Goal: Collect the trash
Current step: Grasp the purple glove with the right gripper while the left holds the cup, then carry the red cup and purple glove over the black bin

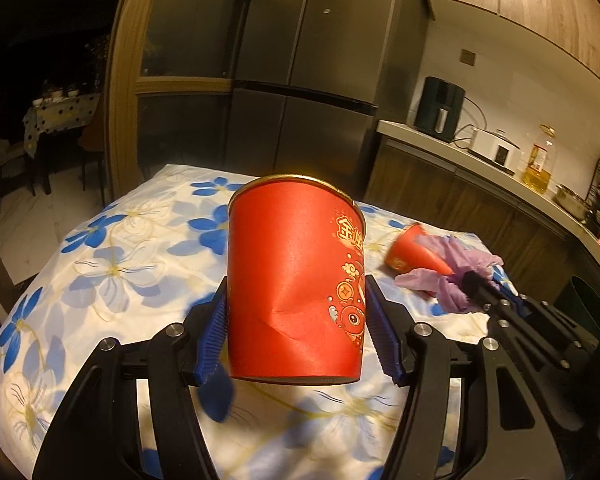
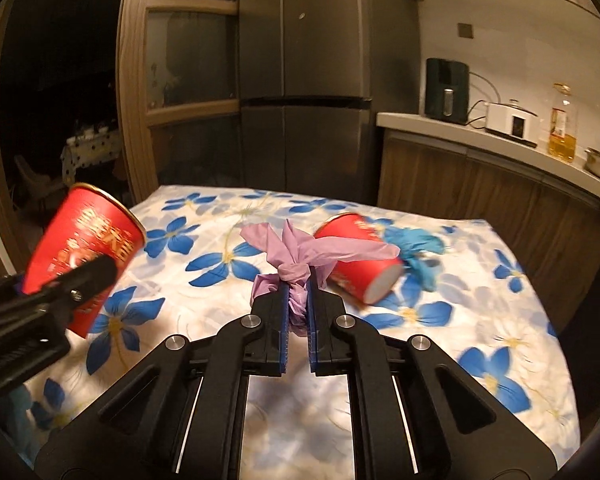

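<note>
Left wrist view: my left gripper pinches a dented red cup at frame centre, lifted off the bench. My right gripper clamps a purple glove; both need binning next, I judge.

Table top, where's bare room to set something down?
Free cloth on the table: far left behind the held red cup, and the near right edge. Crowded mid-right: fallen red cup, blue glove, purple glove.

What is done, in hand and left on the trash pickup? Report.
Done: nothing visibly binned. In hand: left tool grips a dented red cup; right tool pinches a purple glove. Left: second red cup lying on its side and blue glove on the table.
</note>
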`<state>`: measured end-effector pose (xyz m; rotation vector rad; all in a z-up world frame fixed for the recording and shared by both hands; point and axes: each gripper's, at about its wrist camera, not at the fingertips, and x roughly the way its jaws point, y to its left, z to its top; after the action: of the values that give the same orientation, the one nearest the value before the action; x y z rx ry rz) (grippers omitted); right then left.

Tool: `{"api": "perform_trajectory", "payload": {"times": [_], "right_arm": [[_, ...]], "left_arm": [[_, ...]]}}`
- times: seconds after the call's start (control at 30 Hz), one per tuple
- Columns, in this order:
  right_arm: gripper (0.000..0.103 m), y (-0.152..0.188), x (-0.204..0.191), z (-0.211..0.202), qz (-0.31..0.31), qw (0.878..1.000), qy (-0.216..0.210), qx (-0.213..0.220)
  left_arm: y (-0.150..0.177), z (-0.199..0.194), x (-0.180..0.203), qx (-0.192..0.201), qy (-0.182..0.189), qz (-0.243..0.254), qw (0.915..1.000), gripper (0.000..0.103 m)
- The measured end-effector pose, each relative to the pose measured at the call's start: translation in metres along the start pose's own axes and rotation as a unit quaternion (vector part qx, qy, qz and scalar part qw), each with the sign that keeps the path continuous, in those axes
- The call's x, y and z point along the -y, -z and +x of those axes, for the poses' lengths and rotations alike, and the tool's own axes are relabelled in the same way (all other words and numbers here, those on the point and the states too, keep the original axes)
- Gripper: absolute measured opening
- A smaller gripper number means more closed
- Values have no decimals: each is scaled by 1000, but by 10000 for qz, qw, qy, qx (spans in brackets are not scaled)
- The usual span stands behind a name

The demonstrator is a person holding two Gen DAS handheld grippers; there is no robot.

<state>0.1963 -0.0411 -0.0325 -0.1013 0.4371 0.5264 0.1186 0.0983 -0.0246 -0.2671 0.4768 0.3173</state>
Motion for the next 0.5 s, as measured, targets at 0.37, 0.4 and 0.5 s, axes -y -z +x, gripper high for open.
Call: {"api": "perform_trajectory", "payload": {"times": [0.37,0.4,0.5], "right_arm": [[7,11,71,-70,460,9971,446,401],[7,12,78,-74,502,9966,485,431],[7,15,99,-88,622,9946,657,507]], "left_arm": [[11,-17,75,83,479,452,9978,61],[12,-18,82,89,534,490,9973,61],[15,-18,107,120,700,636,9954,61]]}}
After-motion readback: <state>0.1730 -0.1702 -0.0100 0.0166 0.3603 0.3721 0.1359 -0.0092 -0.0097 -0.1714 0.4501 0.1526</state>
